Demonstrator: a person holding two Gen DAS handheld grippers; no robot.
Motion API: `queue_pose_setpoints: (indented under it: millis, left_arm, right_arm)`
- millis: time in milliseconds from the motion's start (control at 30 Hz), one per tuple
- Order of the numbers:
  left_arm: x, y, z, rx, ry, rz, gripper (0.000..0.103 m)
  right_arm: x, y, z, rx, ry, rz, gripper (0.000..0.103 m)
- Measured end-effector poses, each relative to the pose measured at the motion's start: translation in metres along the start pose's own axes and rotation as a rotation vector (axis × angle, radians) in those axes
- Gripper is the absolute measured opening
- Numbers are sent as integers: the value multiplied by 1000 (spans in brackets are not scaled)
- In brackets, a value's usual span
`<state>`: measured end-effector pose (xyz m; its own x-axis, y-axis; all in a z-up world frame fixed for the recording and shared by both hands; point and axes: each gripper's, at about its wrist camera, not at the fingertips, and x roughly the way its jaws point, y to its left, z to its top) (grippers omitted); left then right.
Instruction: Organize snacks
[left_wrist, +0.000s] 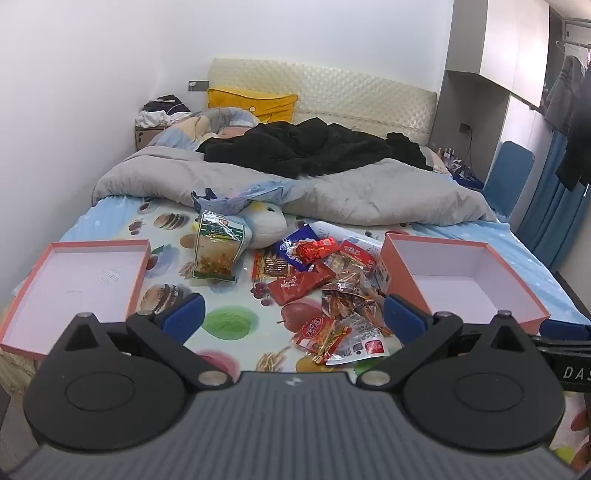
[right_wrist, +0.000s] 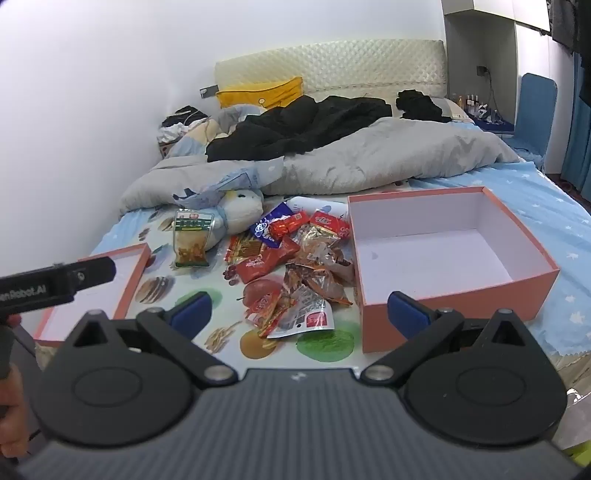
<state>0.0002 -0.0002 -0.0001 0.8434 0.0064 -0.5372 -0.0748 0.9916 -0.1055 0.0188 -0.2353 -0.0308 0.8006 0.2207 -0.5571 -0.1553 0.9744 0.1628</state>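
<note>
A heap of snack packets (left_wrist: 332, 288) (right_wrist: 295, 266) lies on the patterned bed sheet, mostly red and clear wrappers. A green-labelled bag of yellow snacks (left_wrist: 218, 247) (right_wrist: 191, 236) leans against a plush toy (left_wrist: 266, 225). An orange box (left_wrist: 465, 273) (right_wrist: 443, 251) with a white inside stands right of the heap with nothing in it. Its shallow lid (left_wrist: 77, 284) (right_wrist: 110, 280) lies on the left. My left gripper (left_wrist: 293, 317) is open above the near edge of the heap. My right gripper (right_wrist: 299, 314) is open too, holding nothing.
A grey duvet (left_wrist: 351, 192) and black clothes (left_wrist: 295, 147) cover the far half of the bed. A yellow pillow (left_wrist: 255, 101) leans on the headboard. A wall runs along the left; a blue chair (left_wrist: 509, 173) and hanging clothes stand on the right.
</note>
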Motion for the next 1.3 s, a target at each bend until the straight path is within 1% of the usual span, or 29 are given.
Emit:
queue_pose_setpoints:
  millis: [167, 300, 333, 1300]
  left_arm:
    - [1, 2, 2, -4, -2, 4, 103]
    - [2, 4, 4, -6, -3, 7, 103]
    - [-4, 3, 1, -5, -8, 5, 103]
    - [-16, 4, 2, -1, -27, 13, 103]
  right_arm:
    - [3, 1, -2, 18, 0, 8, 103]
    - [0, 2, -1, 0, -2, 1, 103]
    - [-2, 4, -2, -5, -2, -3, 103]
    - [-1, 2, -3, 2, 6, 16, 103]
